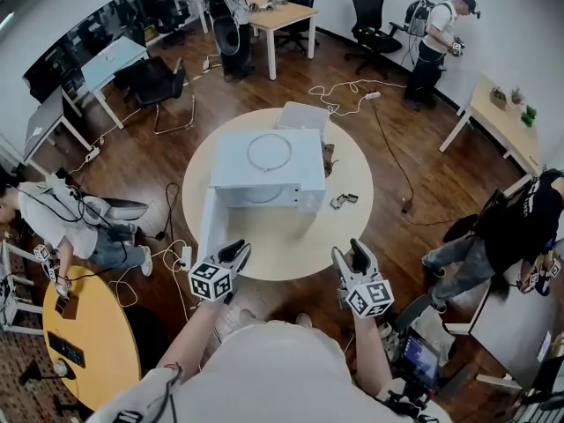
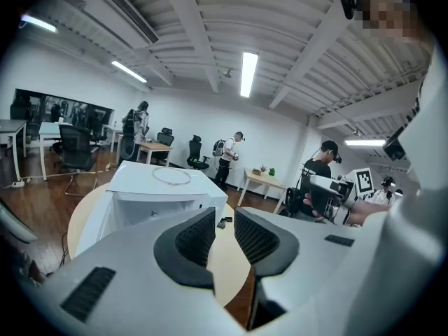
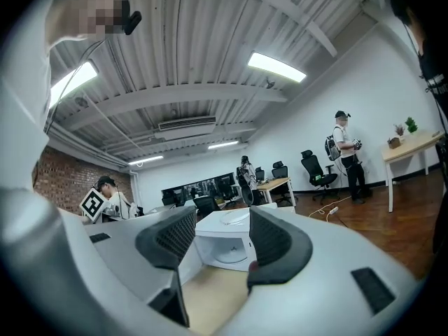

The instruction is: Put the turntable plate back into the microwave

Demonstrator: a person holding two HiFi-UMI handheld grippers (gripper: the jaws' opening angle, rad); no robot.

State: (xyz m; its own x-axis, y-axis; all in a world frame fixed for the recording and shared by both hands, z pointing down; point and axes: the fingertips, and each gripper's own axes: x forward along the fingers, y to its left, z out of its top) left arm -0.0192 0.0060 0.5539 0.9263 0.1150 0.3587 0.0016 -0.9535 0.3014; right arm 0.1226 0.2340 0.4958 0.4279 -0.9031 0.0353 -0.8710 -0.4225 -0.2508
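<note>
A white microwave (image 1: 264,167) stands on a round table (image 1: 291,241), its door (image 1: 210,227) swung open toward me on the left. A thin roller ring (image 1: 269,152) lies on the microwave's roof. Inside the cavity a pale round turntable plate (image 3: 228,253) shows on the floor. My left gripper (image 1: 236,254) hovers at the table's near edge, by the door; its jaws stand slightly apart with nothing between them. My right gripper (image 1: 354,254) hangs at the near right edge, open and empty. Both point at the microwave (image 2: 157,194).
A white box (image 1: 305,115) sits behind the microwave and a small dark object (image 1: 344,201) lies on the table to its right. Cables run over the wooden floor. Several people, desks and office chairs stand around the room; a yellow round table (image 1: 88,342) is at the lower left.
</note>
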